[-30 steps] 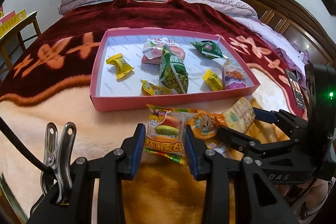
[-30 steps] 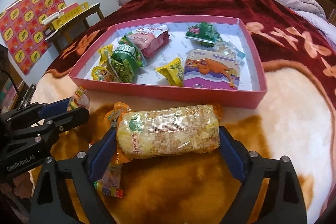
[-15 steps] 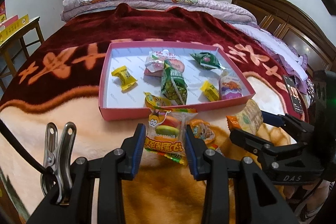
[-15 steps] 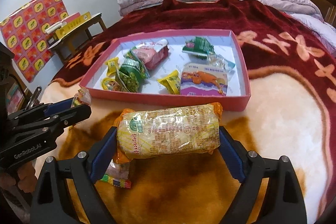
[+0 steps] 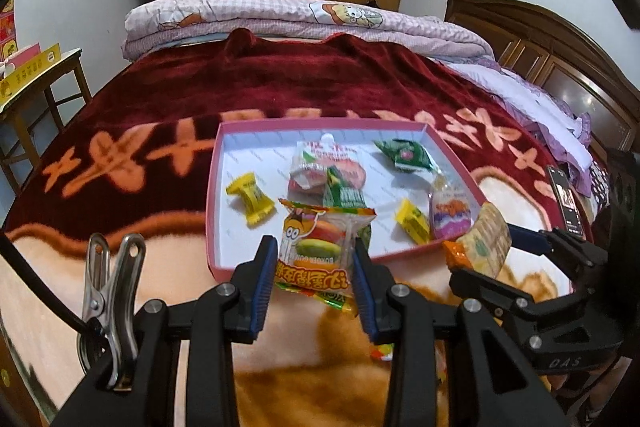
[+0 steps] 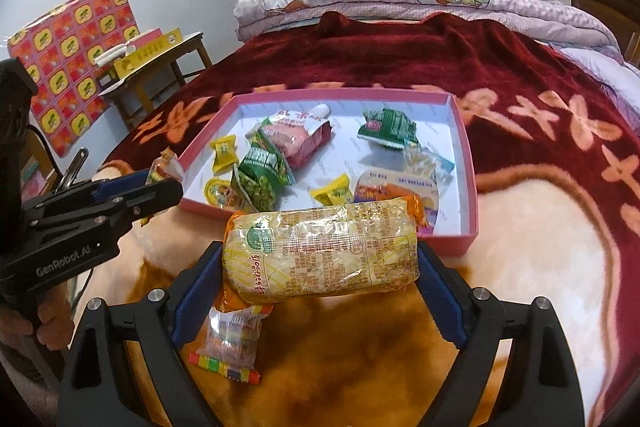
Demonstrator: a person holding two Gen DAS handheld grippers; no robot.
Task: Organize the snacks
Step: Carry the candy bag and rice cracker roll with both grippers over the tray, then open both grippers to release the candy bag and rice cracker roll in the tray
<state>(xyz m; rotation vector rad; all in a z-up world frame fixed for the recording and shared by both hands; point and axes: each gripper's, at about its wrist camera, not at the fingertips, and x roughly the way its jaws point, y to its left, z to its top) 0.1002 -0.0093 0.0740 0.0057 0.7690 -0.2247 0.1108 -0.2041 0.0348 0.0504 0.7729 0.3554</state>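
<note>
Lying crosswise at frame centre, long axis left to right, the yellow cracker pack (image 6: pixel 320 251) sits clamped end to end in the right tongs (image 6: pixel 318 293), while the left tongs (image 5: pixel 314 281) pinch an upright burger gummy packet (image 5: pixel 320 247) before the pink tray (image 6: pixel 466 163).

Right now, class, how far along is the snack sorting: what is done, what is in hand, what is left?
Done: several snacks already lie in the pink tray. In hand: the left gripper holds a burger gummy packet, the right gripper a yellow cracker pack. Left: a rainbow-edged candy packet lies on the blanket.
</note>
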